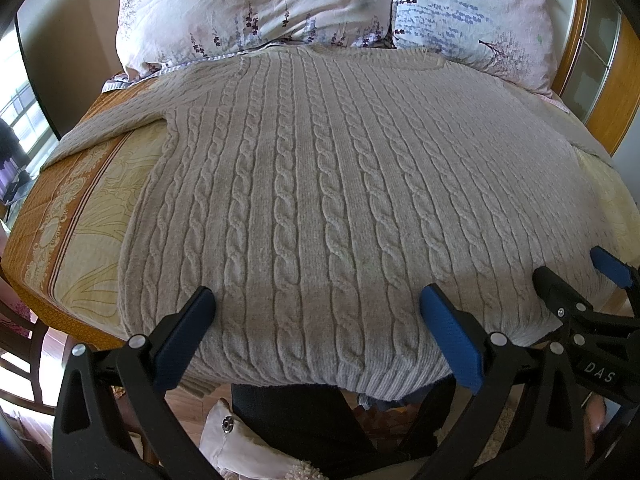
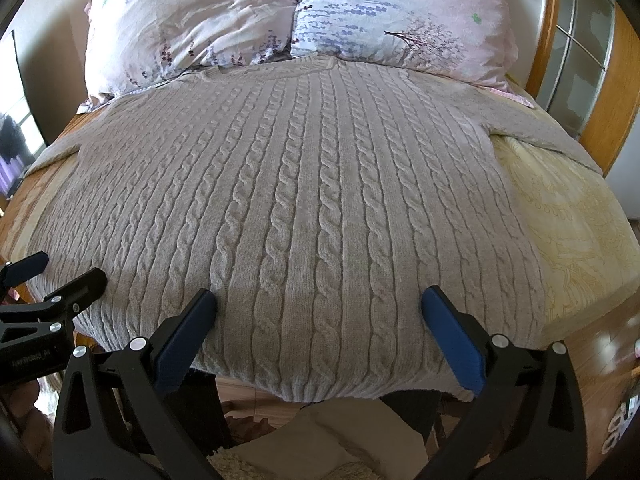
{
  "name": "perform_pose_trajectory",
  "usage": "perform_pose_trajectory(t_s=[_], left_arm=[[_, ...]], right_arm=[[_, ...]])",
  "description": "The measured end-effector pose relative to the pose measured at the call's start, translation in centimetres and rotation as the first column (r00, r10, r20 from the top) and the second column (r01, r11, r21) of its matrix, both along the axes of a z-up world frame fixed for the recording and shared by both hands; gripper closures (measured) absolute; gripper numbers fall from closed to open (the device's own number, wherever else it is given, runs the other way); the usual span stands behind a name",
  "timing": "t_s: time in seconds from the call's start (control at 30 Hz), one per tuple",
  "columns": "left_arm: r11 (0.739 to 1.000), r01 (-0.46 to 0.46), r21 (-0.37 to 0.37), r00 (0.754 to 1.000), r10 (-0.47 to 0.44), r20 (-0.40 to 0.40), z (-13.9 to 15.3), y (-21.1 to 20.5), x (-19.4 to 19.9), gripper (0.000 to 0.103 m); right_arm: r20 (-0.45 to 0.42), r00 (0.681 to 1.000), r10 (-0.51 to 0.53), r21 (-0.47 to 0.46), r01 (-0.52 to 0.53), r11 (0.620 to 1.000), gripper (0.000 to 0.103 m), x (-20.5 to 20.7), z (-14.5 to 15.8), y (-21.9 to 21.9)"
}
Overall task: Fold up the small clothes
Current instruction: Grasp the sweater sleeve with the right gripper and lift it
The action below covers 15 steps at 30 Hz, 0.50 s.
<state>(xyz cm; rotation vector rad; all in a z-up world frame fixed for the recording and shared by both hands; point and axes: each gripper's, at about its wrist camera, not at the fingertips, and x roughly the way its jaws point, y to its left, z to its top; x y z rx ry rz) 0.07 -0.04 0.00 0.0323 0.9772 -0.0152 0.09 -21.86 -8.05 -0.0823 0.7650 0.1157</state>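
One cable-knit sweater (image 1: 320, 184) lies spread flat, with two sleeves reaching out from its sides. Beyond the sweater's collar sit two floral pillows (image 1: 256, 8), side by side and touching. Under the sweater there is one patterned yellow-and-orange cloth (image 1: 80, 216). Two grippers hover over the sweater's near hem: the left gripper (image 1: 318, 308) and the right gripper (image 2: 319, 308), each with two blue-padded fingers (image 2: 452, 340) set wide apart, four fingers altogether.
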Motion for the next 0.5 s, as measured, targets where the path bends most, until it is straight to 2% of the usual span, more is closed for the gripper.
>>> perform_pose_trajectory(t_s=[0.1,0.3,0.4,0.5], left_arm=[[1.0,0.01,0.002,1.0,-0.01,-0.005,0.0,0.2,0.1,0.002],[0.999,0.036,0.023,0.999,-0.036,0.001,0.1,-0.1,0.8,0.002],[0.998,0.049,0.042,0.999,-0.05,0.019,0.1,-0.4,1.5,0.002],[0.997,0.063,0.045,0.997,-0.065,0.035,0.3,-0.5,2.5,0.002]], right_arm=[[0.012,0.999,0.033,0.002,-0.033,0.999,0.001,0.0,0.1,-0.2],[0.098,0.987,0.128,0.01,-0.129,0.992,0.001,-0.4,-0.1,-0.6],[0.098,0.984,0.146,0.02,-0.148,0.989,0.001,-0.1,-0.2,-0.9],[0.09,0.985,0.145,0.119,-0.156,0.981,0.001,1.1,0.7,-2.6]])
